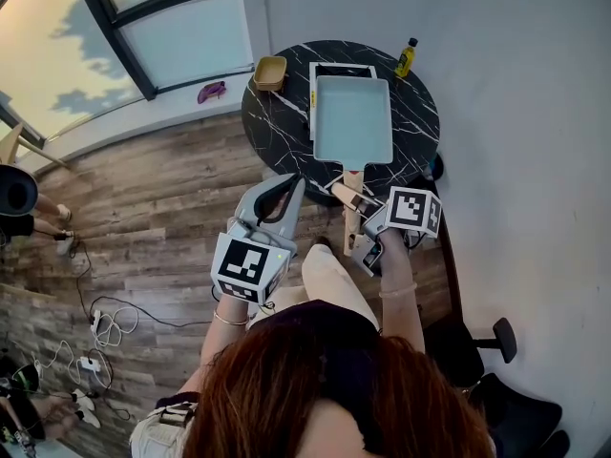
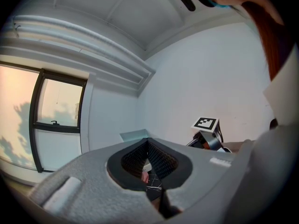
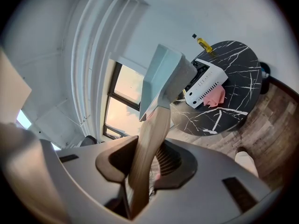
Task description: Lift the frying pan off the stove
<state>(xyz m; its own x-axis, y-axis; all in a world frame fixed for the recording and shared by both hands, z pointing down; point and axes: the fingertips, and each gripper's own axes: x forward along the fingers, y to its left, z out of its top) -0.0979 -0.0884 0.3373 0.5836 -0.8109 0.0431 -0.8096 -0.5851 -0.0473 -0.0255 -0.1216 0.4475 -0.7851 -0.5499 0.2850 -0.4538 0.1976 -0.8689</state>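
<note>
Table point(image 1: 277, 130) of black marble beneath frying pan point(image 1: 353, 122); plank floor point(image 1: 162, 189), white wall point(image 1: 516, 93)

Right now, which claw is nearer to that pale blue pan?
Right. The right claw grips the pan by its wooden handle. The left claw is shut and empty, off to the handle's left, touching nothing.

Right claw point(image 3: 148, 141) clamped on pan handle point(image 3: 158, 120); left claw point(image 2: 148, 141) closed, empty, level.
</note>
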